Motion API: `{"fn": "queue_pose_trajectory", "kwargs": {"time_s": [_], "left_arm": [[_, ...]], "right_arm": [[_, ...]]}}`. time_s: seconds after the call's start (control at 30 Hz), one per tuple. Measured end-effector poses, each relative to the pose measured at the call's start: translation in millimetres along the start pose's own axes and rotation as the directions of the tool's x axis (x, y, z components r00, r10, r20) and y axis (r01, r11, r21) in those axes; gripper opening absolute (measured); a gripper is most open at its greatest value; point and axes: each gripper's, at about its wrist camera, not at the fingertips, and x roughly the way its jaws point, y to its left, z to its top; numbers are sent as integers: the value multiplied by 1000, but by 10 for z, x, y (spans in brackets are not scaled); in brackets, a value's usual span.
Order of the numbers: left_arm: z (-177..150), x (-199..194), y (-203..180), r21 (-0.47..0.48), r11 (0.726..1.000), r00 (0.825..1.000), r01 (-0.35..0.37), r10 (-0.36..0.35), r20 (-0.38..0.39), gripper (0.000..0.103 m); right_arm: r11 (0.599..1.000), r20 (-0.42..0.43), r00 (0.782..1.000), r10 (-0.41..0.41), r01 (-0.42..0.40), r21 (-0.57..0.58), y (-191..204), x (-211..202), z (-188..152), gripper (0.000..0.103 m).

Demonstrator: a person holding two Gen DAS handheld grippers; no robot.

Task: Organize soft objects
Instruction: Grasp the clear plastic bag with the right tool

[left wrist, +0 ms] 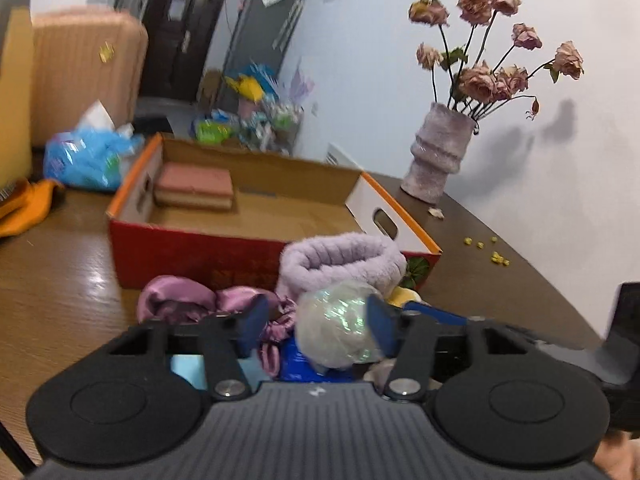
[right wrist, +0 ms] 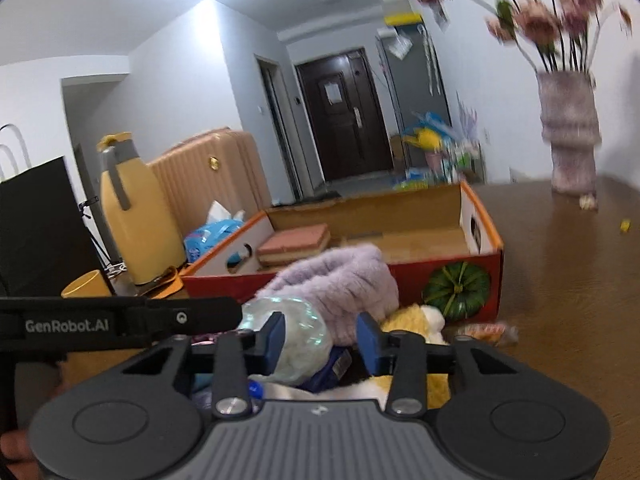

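Wood-grain table (left wrist: 60, 280) carries a red-and-orange cardboard box (left wrist: 192, 252), open-topped, a pink folded cloth (left wrist: 194, 186) in its far left corner and most of its floor bare. Heaped against its near wall lie a lilac fuzzy band (left wrist: 344, 260), a shimmery ball (left wrist: 340, 324), satin purple scrunchie (left wrist: 180, 300) and yellow plush (right wrist: 416, 316). Left gripper (left wrist: 316, 326) hangs half-open over the ball, right pad touching it, left pad clear. Right gripper (right wrist: 320, 338) likewise half-open, left pad against the ball; no grip seen. "GenRobot.AI" reads on the neighbouring tool. Bare tabletop stretches right toward the vase (left wrist: 436, 152)
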Motion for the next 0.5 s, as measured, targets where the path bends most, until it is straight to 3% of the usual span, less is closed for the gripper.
{"fn": "queue_pose_trajectory", "kwargs": {"time_s": [0.1, 0.17, 0.3, 0.5], "left_arm": [[-23, 135, 71, -46, 998, 998, 31, -33, -47, 15], [-21, 123, 90, -65, 997, 998, 51, -54, -43, 10], [-24, -47, -11, -31, 998, 999, 48, -48, -12, 7], [-40, -554, -213, -10, 998, 997, 59, -58, 49, 6]], "right_arm": [[994, -27, 997, 75, -72, 81, -120, 94, -8, 26], [991, -35, 995, 93, -89, 101, -142, 124, -26, 5], [991, -22, 994, 110, -108, 83, -84, 29, -18, 3], [993, 69, 990, 120, -118, -23, 214, -477, 52, 2]]}}
